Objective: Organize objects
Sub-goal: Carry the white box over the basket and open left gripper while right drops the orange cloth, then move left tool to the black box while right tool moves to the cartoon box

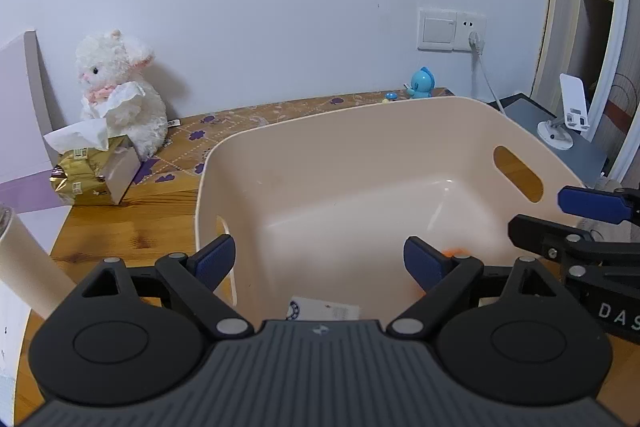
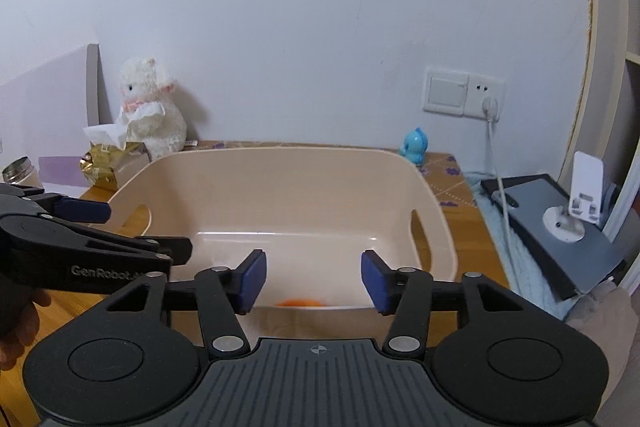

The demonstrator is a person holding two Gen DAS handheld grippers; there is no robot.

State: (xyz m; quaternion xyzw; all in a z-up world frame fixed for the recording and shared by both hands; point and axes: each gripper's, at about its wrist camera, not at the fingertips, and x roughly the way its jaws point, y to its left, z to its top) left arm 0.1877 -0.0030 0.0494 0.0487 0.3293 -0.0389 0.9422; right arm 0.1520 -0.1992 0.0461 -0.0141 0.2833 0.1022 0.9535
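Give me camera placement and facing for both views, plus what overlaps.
Left wrist: sits on the left gripper, facing the wall over the beige bin; own open fingers and the right gripper entering from the right show.
Right wrist: sits on the right gripper, facing the same wall across the bin; own open fingers, the left gripper and a hand at left show.
Shared: bin, plush lamb, blue toy, wall socket, phone stand.

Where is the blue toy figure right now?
The blue toy figure stands on the desk against the wall, behind the bin's far right corner, below the wall socket.
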